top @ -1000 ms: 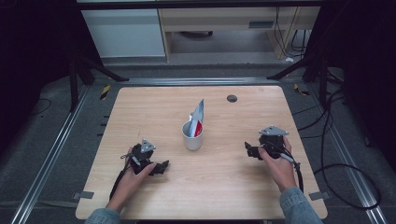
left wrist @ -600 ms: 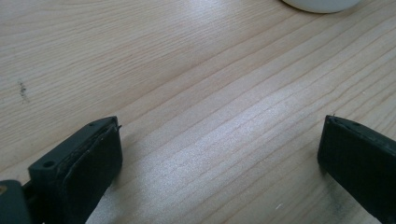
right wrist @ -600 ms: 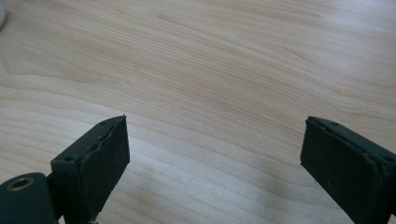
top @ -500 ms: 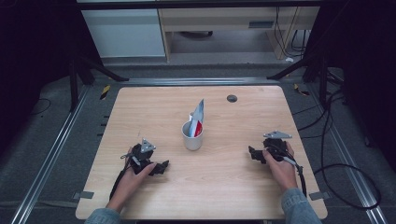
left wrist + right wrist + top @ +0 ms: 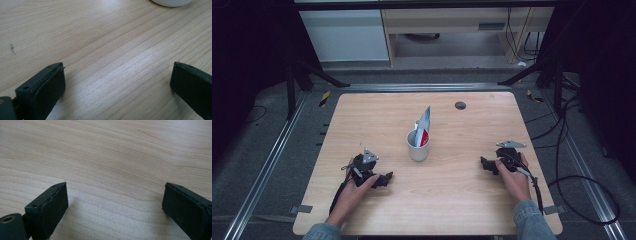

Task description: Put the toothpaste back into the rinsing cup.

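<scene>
1. Pale wooden table (image 5: pixel 462 200) carries a white cup (image 5: pixel 418 150) near its middle, with a silver and red packet (image 5: pixel 424 127) standing upright in it and leaning a little to the right
2. Both grippers rest low on the wood, well apart from the cup: the left gripper (image 5: pixel 384 179) at the near left, the right gripper (image 5: pixel 484 163) at the near right; each has its jaws spread wide with nothing between them
3. To take the packet cleanly, I judge it best that one gripper steadies the cup's wall while the other comes from above and closes on the packet's upper edge, pulling straight up so the cup does not tip
4. In the left gripper view the cup's base (image 5: pixel 172 2) is cut off at the top edge
5. Print on the packet is too small to read, and what else lies inside the cup is hidden
</scene>
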`<action>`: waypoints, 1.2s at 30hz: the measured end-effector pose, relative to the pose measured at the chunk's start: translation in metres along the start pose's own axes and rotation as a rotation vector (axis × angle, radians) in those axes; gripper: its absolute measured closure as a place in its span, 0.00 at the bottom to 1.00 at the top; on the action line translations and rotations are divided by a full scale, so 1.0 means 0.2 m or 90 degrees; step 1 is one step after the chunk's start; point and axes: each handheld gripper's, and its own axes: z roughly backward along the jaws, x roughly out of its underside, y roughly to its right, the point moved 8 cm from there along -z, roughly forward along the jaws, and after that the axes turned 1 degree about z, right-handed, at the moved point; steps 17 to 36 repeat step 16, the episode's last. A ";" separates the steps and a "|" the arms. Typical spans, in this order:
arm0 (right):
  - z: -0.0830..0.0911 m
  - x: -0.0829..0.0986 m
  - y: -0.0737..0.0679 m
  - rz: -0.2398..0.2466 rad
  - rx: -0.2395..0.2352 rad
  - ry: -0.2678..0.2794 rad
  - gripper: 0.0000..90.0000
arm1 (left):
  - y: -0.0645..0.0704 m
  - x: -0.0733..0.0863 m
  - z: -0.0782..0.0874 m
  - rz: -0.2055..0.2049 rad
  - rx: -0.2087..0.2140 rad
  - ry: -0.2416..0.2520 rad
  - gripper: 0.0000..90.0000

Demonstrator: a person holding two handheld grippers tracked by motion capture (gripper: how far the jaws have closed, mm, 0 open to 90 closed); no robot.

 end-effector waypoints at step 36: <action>0.00 0.02 -0.01 0.009 0.010 -0.014 0.03 | 0.00 0.00 0.00 -0.001 0.000 0.000 0.00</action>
